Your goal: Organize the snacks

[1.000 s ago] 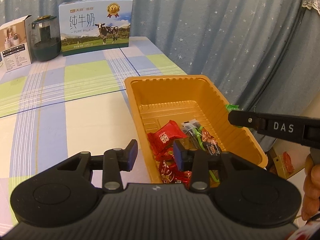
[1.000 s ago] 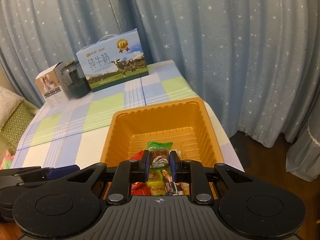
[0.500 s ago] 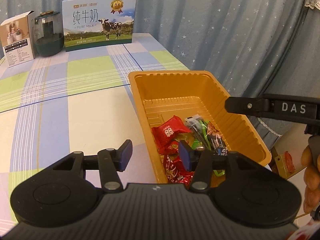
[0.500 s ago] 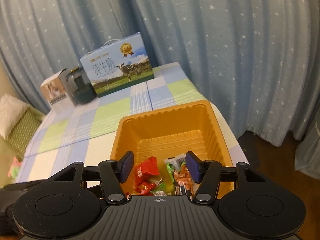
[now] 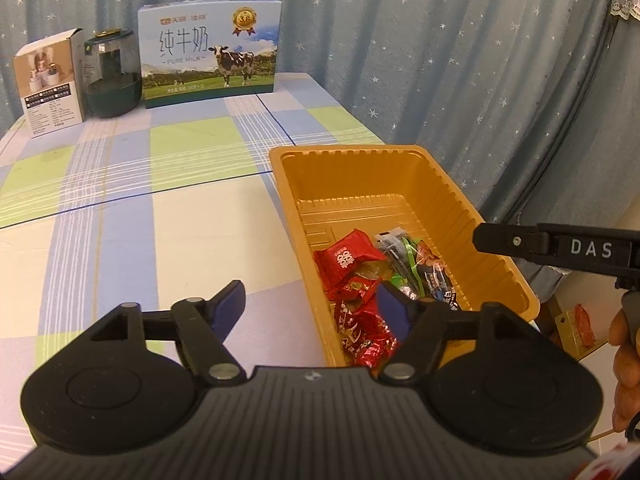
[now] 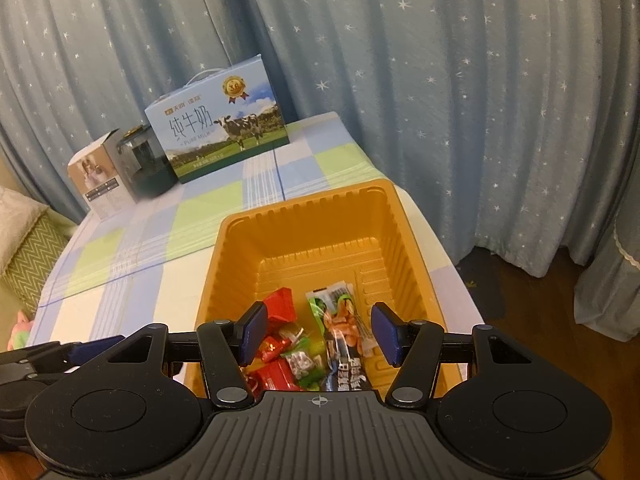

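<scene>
An orange plastic tray [image 5: 360,184] sits at the table's right edge; it also shows in the right wrist view [image 6: 308,236]. Its near end holds several wrapped snacks: red packets [image 5: 346,258], a green-and-black packet [image 5: 404,258], and in the right wrist view a green packet [image 6: 334,308] and red packets [image 6: 280,308]. My left gripper [image 5: 310,302] is open and empty, straddling the tray's near left wall. My right gripper [image 6: 320,332] is open and empty above the snacks; one of its fingers [image 5: 520,242] reaches in from the right in the left wrist view.
A blue milk carton box [image 5: 210,50], a dark green jar [image 5: 112,76] and a small white box [image 5: 50,84] stand at the table's far end. The checked tablecloth [image 5: 140,208] lies left of the tray. Starred curtains [image 6: 440,80] hang behind and to the right.
My right gripper opened and let go of the green snack packet, which now lies in the tray. My left gripper opened wider and drew back slightly.
</scene>
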Demonstrator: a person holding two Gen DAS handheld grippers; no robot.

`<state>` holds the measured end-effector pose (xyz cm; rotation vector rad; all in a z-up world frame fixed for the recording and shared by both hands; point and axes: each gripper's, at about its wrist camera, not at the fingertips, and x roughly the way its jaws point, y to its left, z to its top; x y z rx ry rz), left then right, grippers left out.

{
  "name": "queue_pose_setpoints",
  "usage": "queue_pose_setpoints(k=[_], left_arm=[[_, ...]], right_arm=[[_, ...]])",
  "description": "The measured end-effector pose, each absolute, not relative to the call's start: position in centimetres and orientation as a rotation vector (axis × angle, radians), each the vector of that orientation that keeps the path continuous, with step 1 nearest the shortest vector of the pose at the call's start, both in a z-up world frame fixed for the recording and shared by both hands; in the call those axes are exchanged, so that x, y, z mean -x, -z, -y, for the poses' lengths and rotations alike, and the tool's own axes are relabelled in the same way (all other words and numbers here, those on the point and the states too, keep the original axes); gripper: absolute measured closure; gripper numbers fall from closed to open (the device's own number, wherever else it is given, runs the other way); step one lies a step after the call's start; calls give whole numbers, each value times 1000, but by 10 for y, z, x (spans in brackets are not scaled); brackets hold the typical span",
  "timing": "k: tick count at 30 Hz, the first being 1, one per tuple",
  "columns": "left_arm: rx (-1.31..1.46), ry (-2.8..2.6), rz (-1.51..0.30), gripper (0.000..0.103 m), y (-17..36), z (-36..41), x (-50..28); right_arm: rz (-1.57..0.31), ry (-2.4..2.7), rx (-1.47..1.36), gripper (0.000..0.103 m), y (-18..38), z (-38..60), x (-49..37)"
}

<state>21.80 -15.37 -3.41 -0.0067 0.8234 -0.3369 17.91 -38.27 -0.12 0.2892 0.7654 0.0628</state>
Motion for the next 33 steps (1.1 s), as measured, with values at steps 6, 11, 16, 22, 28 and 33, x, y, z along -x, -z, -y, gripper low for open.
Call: queue_pose_setpoints(k=[6,11,16,22,28,33], left_arm=[[15,310,-808,18,24,144,-204],[-2,279,-786,8,15,135,-187],[-2,267,-767,0,6,125,-169],[18,249,-759,0,-2,113,-143],[56,221,-743,0,-9,97,-118],[60,198,-748,0,-18,86,-96]], right_arm=[[-763,-63,-278,35,-6,382,-163],[-768,-54,-274,27,-12,377,-146],[-779,-44,-239,21,-19,368,-126],[-786,-52,-180,19,-27,351,-103],[-789,-53,-141,18,-32,336,-81],[-793,-46,-136,18,-34,325,-62]])
